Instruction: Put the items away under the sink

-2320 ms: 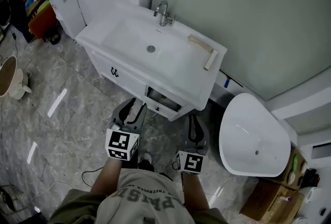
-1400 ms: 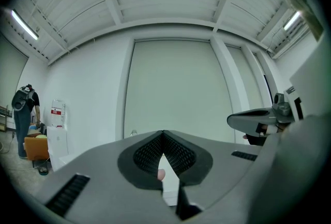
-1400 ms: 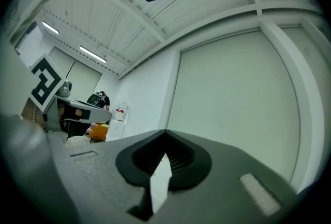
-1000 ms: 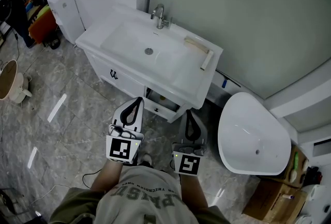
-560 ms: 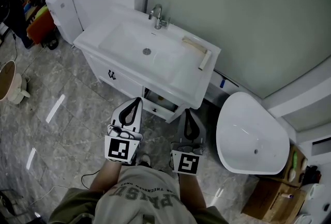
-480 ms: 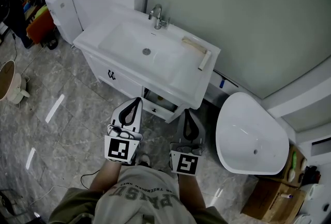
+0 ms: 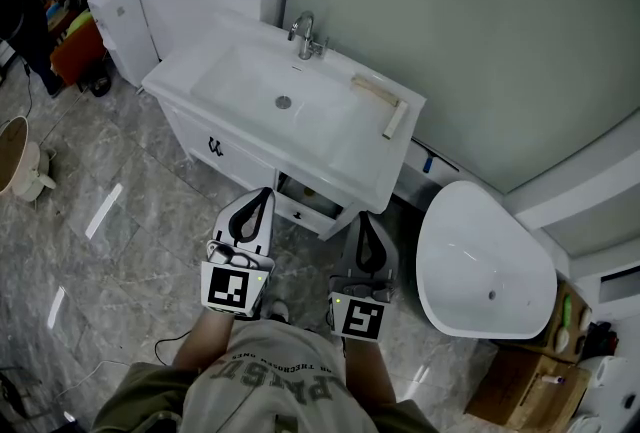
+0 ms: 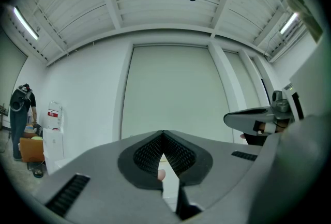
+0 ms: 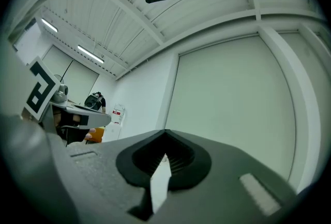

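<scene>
In the head view a white sink cabinet [image 7: 290,111] with a chrome tap [image 7: 305,33] stands ahead of me. Two pale bar-shaped items [image 7: 388,101] lie on the counter's right end. Below the counter, at its right, a dark opening [image 7: 305,198] shows under the sink. My left gripper [image 7: 262,194] and right gripper [image 7: 366,218] are held side by side in front of the cabinet, both shut and empty. In the left gripper view the left gripper [image 8: 163,134] has its tips together. The right gripper view shows the same of the right gripper [image 9: 165,134]. Both point at the wall and ceiling.
A white oval basin [image 7: 485,261] sits on the floor at the right, with a cardboard box [image 7: 520,391] beyond it. A white water dispenser [image 7: 120,6] stands left of the cabinet. A pale bucket [image 7: 15,156] is on the marble floor at far left.
The grippers have moved slightly closer to the cabinet than in the earliest frame. Over the last second nothing has visibly moved.
</scene>
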Motion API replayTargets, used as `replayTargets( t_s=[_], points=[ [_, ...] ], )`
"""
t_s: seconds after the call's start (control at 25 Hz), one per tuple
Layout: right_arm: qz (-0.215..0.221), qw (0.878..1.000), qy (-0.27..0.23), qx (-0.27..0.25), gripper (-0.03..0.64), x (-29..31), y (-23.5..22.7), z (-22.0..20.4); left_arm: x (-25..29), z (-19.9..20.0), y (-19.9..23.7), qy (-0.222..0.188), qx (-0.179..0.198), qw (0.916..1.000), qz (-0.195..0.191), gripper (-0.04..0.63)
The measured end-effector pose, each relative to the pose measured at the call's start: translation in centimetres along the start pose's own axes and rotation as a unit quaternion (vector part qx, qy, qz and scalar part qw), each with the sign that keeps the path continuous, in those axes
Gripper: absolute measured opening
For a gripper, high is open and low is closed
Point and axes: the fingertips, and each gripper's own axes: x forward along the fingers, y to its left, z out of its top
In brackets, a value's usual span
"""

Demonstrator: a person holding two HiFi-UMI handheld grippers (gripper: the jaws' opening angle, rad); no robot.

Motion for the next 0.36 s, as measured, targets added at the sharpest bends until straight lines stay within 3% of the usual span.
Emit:
replayTargets(
  t_s=[0.36],
  points=[
    [-0.003,1.000,0.002,0.000,-0.002,0.10,0.57,0.08,-0.15,-0.16,0.47,0.003,-0.003,1.0000,-0.003,0.009]
  ],
)
